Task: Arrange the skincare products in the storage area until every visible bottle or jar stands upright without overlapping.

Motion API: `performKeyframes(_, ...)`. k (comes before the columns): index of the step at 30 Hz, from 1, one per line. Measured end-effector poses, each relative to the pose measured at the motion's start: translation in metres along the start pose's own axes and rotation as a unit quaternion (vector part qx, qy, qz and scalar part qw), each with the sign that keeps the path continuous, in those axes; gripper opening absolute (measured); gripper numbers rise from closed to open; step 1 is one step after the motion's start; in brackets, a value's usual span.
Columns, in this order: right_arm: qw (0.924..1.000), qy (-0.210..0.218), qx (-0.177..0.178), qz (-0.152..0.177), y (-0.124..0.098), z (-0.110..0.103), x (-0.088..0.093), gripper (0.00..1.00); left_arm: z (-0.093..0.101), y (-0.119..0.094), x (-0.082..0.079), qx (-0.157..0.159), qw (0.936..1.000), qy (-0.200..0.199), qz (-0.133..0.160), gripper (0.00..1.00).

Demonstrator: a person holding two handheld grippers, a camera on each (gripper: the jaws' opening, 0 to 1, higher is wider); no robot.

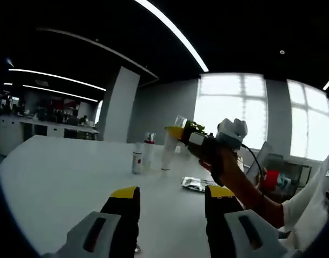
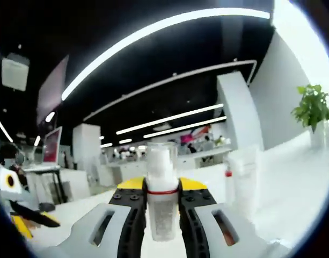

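Your right gripper (image 2: 163, 207) is clamped on the clear-capped bottle (image 2: 162, 188) — long axis upright, beside the standing bottles (image 1: 143, 153); left gripper (image 1: 172, 201) jaws apart.

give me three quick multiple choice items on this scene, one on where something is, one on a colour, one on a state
1. Where does the flat silvery packet lie?
A. on the white table
B. on a chair
C. between the left jaws

2. What colour are the jaw tips of the left hand-held gripper?
A. green
B. yellow
C. blue

3. What is the right hand-held gripper doing?
A. standing open with nothing in it
B. gripping a folded cloth
C. clamped on a clear bottle

Answers: 1 A, the packet rests on the tabletop ahead of the left jaws. 2 B, both tips are capped in yellow. 3 C, the bottle stands upright between the closed jaws.
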State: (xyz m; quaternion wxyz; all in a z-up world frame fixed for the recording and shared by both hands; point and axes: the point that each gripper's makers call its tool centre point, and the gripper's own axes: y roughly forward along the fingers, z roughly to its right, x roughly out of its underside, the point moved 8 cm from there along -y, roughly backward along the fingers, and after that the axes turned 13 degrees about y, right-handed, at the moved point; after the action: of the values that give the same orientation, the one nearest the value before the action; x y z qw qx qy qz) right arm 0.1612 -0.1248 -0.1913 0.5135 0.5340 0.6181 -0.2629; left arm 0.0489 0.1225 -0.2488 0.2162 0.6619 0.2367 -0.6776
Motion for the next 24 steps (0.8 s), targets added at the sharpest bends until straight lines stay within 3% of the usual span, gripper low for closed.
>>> performKeyframes(3, 0.9993, -0.006, 0.034, 0.010, 0.005, 0.016, 0.006, 0.20, -0.002, 0.000, 0.001, -0.007, 1.0000, -0.002, -0.003, 0.50)
performKeyframes(9, 0.9970, -0.002, 0.077, -0.010, 0.018, 0.032, 0.027, 0.20, -0.006, 0.001, 0.006, -0.032, 0.9990, 0.025, -0.021, 0.51)
performKeyframes(13, 0.9956, 0.011, 0.092, -0.017, 0.021, 0.038, 0.039, 0.20, -0.009, 0.004, 0.010, -0.048, 0.9967, 0.051, -0.040, 0.62)
performKeyframes(21, 0.9943, -0.009, 0.097, -0.043, 0.031, 0.037, 0.052, 0.20, -0.011, 0.001, 0.013, -0.059, 0.9941, 0.071, -0.058, 0.74)
performKeyframes(24, 0.9922, -0.031, 0.110, -0.050, 0.020, 0.030, 0.059, 0.21, -0.011, -0.001, 0.014, -0.066, 0.9929, 0.077, -0.063, 0.79)
